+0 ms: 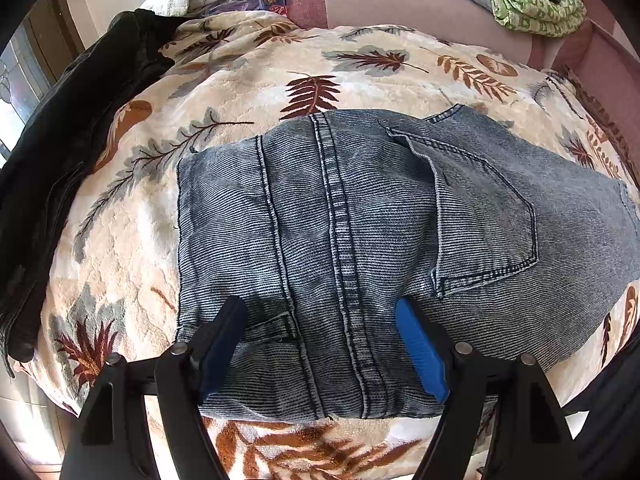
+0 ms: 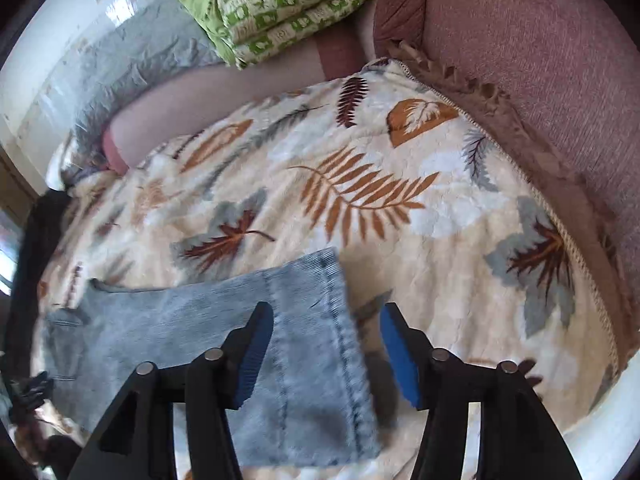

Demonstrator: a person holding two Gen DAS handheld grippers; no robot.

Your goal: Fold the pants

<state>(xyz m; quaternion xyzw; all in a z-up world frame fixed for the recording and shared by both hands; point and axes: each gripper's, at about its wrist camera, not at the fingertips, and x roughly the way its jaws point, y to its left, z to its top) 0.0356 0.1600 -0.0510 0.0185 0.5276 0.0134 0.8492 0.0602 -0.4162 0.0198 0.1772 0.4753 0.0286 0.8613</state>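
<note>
- The jeans (image 1: 360, 240) lie flat on the leaf-print blanket (image 1: 248, 80), already folded into a compact block; a back pocket (image 1: 484, 220) faces up on the right half in the left wrist view.
- The left gripper (image 1: 320, 344) hangs over the near edge of the jeans with its jaws wide apart and nothing held; the thick middle seam (image 1: 344, 240) runs straight away from it, between the two blue pads (image 1: 420, 352).
- The right gripper (image 2: 324, 352) is likewise spread wide and empty. It straddles the right-hand hem edge of the jeans (image 2: 280, 340): its left pad sits above denim, its right pad above bare blanket.
- The relation that matters: the long axis of the block runs left to right across the two grippers, the seams running away from them. The left gripper is nearer the middle, the right nearer the free end.
- My judgement: a further fold would bring that right end over toward the left, so the right gripper seems better placed to take it.
- A dark jacket (image 1: 60, 168) lies at the blanket's left, well apart from the jeans.
</note>
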